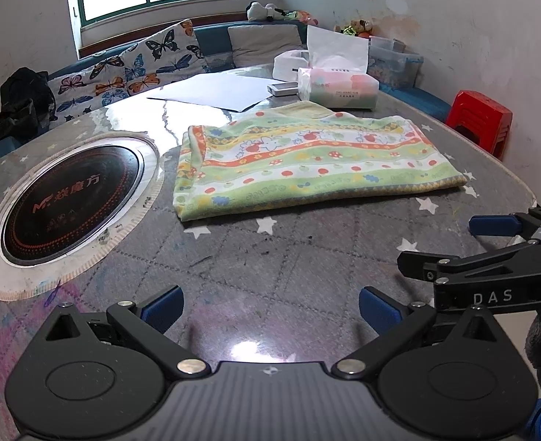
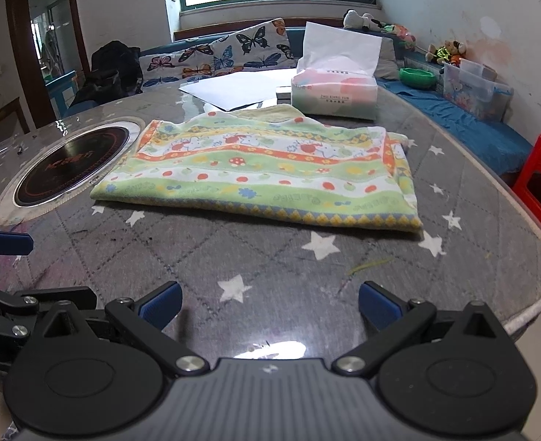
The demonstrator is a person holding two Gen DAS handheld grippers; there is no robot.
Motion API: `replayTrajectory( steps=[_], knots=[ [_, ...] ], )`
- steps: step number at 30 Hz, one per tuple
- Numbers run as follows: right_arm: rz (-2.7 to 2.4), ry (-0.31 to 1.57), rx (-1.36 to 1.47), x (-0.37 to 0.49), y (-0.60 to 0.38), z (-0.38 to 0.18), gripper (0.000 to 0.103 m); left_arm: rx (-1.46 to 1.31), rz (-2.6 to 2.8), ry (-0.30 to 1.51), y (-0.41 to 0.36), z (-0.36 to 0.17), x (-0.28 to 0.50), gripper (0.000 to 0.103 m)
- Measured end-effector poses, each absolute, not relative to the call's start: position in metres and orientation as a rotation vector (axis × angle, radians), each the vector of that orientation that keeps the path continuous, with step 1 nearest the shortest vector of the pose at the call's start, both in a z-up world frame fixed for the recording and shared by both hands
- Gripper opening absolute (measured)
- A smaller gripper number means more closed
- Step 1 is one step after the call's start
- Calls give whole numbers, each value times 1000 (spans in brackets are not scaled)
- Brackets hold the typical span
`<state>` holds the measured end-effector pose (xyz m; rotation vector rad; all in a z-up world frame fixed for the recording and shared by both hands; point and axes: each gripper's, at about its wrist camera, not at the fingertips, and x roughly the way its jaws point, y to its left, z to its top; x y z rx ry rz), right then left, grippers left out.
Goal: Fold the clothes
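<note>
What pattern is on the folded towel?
Green, orange and white stripes with rabbits, mushrooms and apples on the folded towel; right wrist view.

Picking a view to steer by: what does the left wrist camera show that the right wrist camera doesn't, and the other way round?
Only the left wrist view shows the white object behind the tissue pack and the towel's bunched left edge.

Only the right wrist view shows the green bowl on the bench, the doorway and the towel's layered right edge.

Both show the folded towel lying flat on the table, the inset cooktop, the tissue pack, the white sheet, and both grippers, left and right, jaws open and empty.
</note>
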<state>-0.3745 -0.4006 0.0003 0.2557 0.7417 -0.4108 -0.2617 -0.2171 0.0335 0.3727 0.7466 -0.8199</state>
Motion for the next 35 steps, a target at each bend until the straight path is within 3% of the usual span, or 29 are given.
replayTrajectory(
  steps=[35],
  knots=[
    [-406,714,255,-387,-394,8,103,385,-826,706,-218,42,-279,103]
  ],
)
